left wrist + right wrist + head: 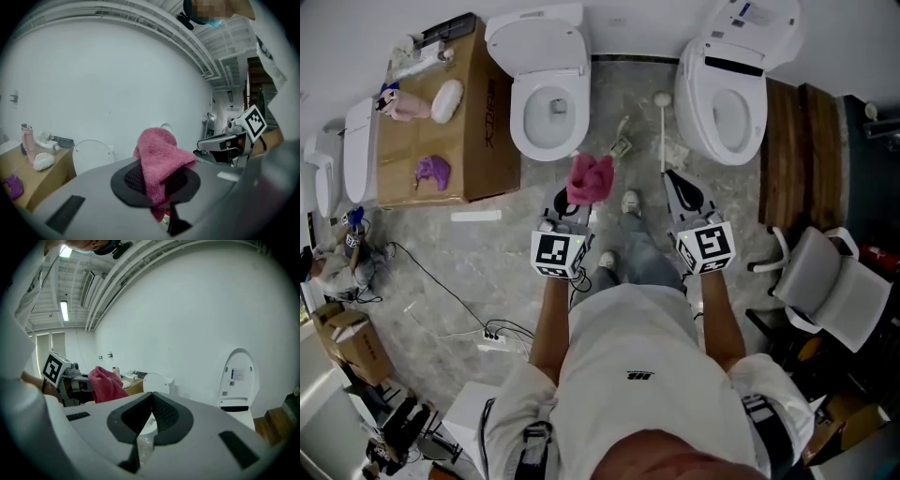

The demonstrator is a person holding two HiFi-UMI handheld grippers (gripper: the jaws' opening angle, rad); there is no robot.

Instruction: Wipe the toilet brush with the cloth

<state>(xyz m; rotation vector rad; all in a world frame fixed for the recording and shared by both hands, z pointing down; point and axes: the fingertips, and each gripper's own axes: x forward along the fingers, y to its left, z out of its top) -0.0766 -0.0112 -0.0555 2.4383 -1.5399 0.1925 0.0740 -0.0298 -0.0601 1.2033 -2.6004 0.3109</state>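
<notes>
Left gripper (574, 204) pinches the pink cloth (161, 154); right gripper (151, 399) jaws meet at the tips; any grip on the toilet brush (663, 131) is unclear.

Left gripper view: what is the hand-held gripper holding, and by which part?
The pink cloth, pinched by its lower end; the rest stands up above the shut jaws.

Left gripper (571, 208) pinches a pink cloth (590, 178), right gripper (669, 178) a white toilet brush (662, 131) — both held out before two open toilets (520, 105).
</notes>
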